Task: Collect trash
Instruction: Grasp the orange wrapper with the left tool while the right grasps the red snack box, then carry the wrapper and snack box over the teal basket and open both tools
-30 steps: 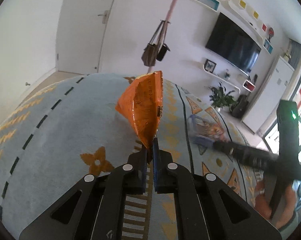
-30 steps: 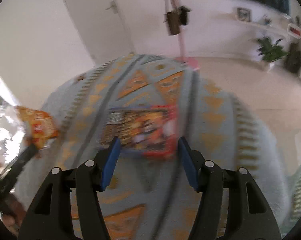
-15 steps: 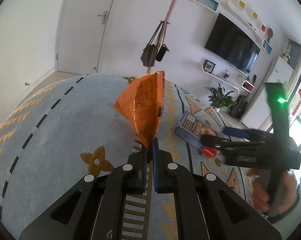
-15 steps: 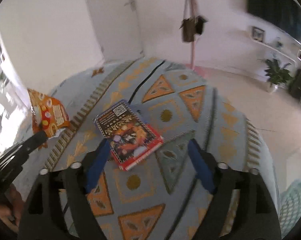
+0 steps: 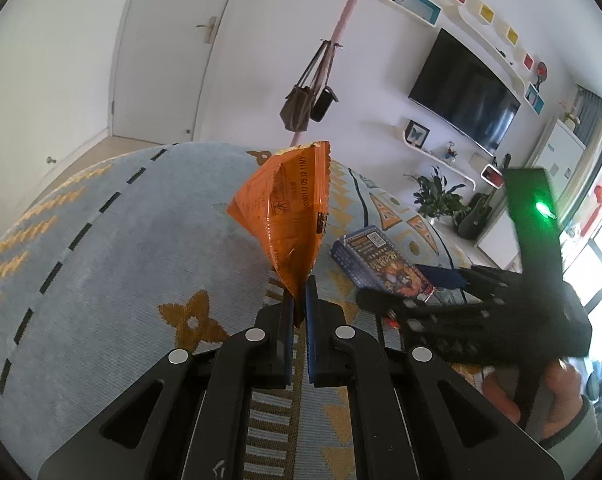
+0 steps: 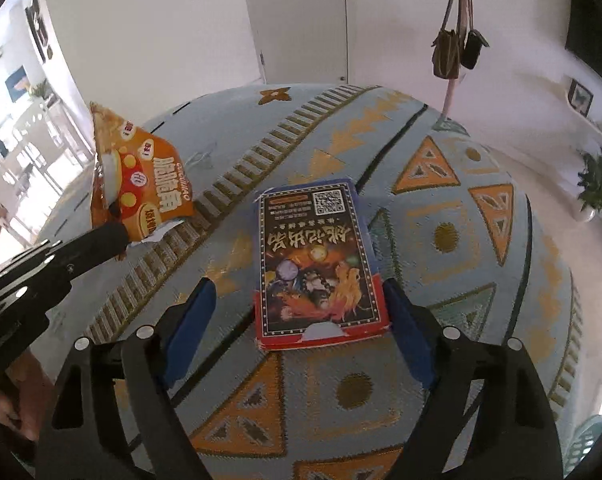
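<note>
In the right wrist view, the left tool (image 6: pixel 117 236) at left pinches an orange snack bag (image 6: pixel 141 184) above the rug (image 6: pixel 481 280). At centre, the right tool (image 6: pixel 297 308), jaws having just narrowed slightly, stands wide around a flat printed box (image 6: pixel 317 264).

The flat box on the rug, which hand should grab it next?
Right. The right gripper is open astride the box, while the left gripper is shut on the orange wrapper.
</note>
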Motion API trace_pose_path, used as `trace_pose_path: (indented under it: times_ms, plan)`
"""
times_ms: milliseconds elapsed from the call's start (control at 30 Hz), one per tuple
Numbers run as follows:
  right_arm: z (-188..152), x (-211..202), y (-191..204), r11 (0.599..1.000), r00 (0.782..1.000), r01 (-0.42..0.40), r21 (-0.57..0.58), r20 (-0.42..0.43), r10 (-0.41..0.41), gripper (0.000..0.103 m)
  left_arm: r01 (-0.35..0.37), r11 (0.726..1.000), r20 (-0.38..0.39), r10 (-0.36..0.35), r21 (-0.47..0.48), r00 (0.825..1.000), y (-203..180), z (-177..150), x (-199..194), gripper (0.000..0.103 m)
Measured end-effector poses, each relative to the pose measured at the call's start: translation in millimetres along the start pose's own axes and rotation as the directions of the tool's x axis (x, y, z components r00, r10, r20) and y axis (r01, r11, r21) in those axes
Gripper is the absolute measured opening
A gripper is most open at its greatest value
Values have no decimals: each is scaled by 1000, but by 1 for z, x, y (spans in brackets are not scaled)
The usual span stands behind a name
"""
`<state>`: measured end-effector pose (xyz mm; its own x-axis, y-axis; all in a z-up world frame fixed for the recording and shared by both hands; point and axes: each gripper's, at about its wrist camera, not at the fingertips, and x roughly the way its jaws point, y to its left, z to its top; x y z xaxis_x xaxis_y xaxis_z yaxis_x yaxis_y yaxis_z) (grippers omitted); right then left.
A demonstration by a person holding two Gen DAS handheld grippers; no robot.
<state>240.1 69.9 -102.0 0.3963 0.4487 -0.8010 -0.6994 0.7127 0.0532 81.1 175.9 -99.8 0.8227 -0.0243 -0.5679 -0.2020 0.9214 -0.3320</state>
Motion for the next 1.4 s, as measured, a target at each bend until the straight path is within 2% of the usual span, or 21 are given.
trace_pose_path:
  times_ms: [133, 200, 233, 300, 400, 600, 767, 900, 1033, 1133, 1233, 1300, 1400]
  plan:
    - [9, 12, -2, 999, 1000, 21, 49, -8, -20, 79, 3, 1000, 0, -3, 7, 1000, -1, 0, -1, 3]
    - [13, 14, 2, 997, 998, 57, 41, -4, -57, 70, 2, 1000, 1, -2, 11, 1000, -1, -1, -1, 3]
    - [15, 15, 4, 998, 998, 57, 34, 0, -57, 61, 3, 1000, 4, -3, 14, 1000, -2, -1, -2, 3]
    - [17, 16, 8, 997, 997, 73, 15, 15, -73, 59, 14, 1000, 11, -14, 17, 1000, -4, -1, -4, 3]
    - [11, 8, 11, 997, 997, 70, 17, 32, -71, 58, 66, 997, 31, -67, 27, 997, -9, -1, -11, 3]
    - [-5, -50, 10, 997, 989, 70, 34, 127, -73, 58, 163, 983, 68, -169, 88, 983, -34, 3, -30, 3]
    - [-26, -120, -5, 991, 966, 118, 71, 223, -131, 58, 236, 961, 66, -248, 145, 967, -75, 7, -46, 3]
    - [-59, -173, -34, 974, 936, 161, 160, 288, -202, 58, 315, 927, 28, -328, 204, 944, -125, 3, -48, 3]
    - [-96, -214, -65, 944, 906, 213, 251, 310, -287, 58, 387, 879, -19, -398, 278, 917, -186, -8, -45, 3]
    - [-137, -244, -95, 906, 879, 255, 337, 311, -363, 58, 443, 834, -64, -448, 330, 891, -234, -20, -39, 3]
    - [-179, -261, -130, 855, 859, 287, 432, 278, -429, 58, 502, 781, -130, -491, 372, 861, -285, -39, -27, 3]
    - [-206, -268, -156, 815, 855, 297, 498, 241, -459, 58, 522, 758, -165, -500, 392, 850, -309, -51, -16, 3]
    - [-243, -273, -189, 736, 845, 340, 585, 155, -512, 58, 568, 721, -250, -511, 396, 822, -344, -71, 10, 3]
